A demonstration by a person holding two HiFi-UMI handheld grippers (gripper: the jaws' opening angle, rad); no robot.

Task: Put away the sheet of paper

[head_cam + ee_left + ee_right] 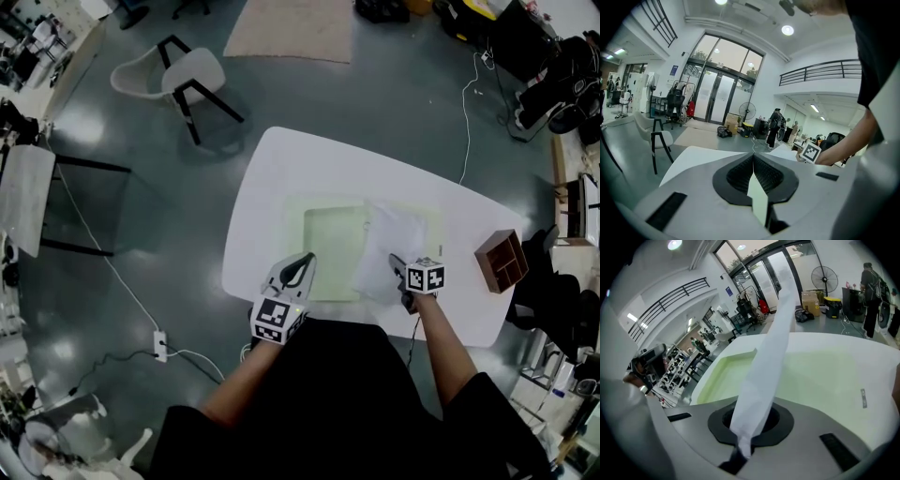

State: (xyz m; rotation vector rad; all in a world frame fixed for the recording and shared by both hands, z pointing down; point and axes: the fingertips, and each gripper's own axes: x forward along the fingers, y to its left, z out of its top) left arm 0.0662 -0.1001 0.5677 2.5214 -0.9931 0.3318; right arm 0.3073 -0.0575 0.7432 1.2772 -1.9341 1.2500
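Note:
A white sheet of paper [389, 248] hangs over the right half of an open pale green folder [330, 239] on the white table [281, 169]. My right gripper [398, 267] is shut on the sheet's near edge. In the right gripper view the paper [771, 348] rises crumpled from the shut jaws [743, 446] above the green folder [811, 371]. My left gripper [302, 265] sits at the folder's near left edge. In the left gripper view its jaws [753, 157] are shut on a thin pale green flap [758, 197] of the folder.
A brown wooden box [501, 261] stands at the table's right end. A white chair [183, 80] and a beige rug [291, 28] are on the floor beyond the table. Cables run across the floor at left and at far right.

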